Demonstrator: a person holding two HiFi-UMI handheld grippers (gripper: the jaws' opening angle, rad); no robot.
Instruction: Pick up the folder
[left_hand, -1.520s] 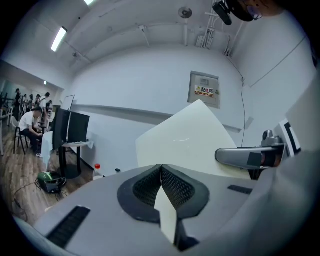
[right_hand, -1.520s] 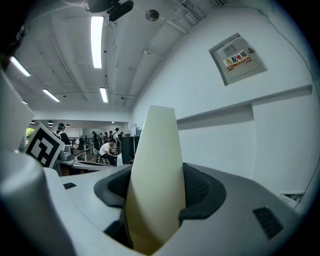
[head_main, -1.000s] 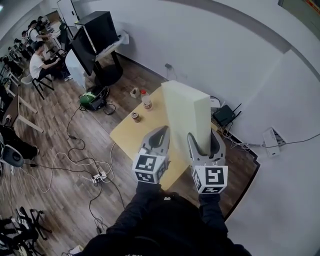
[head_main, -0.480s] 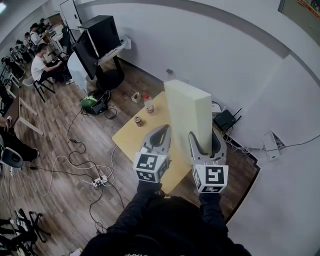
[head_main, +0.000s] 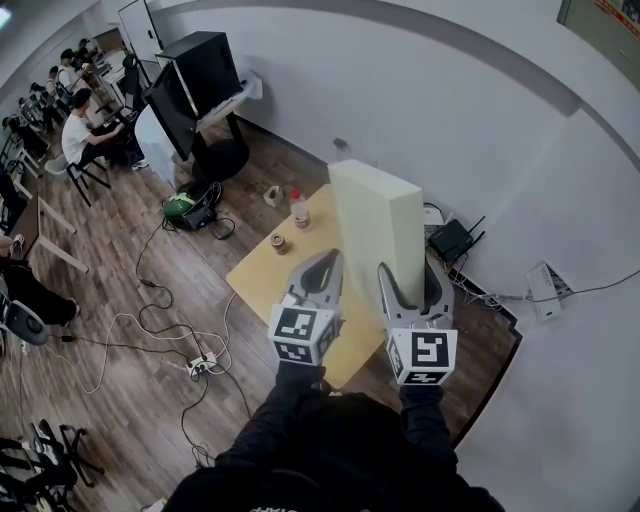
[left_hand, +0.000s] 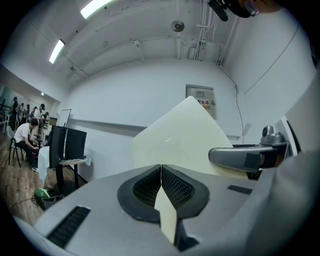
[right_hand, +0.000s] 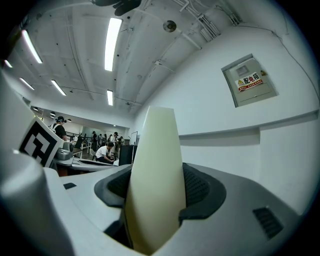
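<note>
Your left gripper (head_main: 322, 265) pinches a thin flap of the cream folder (head_main: 375, 230), and your right gripper (head_main: 408, 278) clamps its thick edge. The folder stands upright, held above the yellow table (head_main: 262, 275).

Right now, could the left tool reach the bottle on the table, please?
Probably not: the left tool is shut on the folder, so not free, and the bottle stands farther off on the table.
</note>
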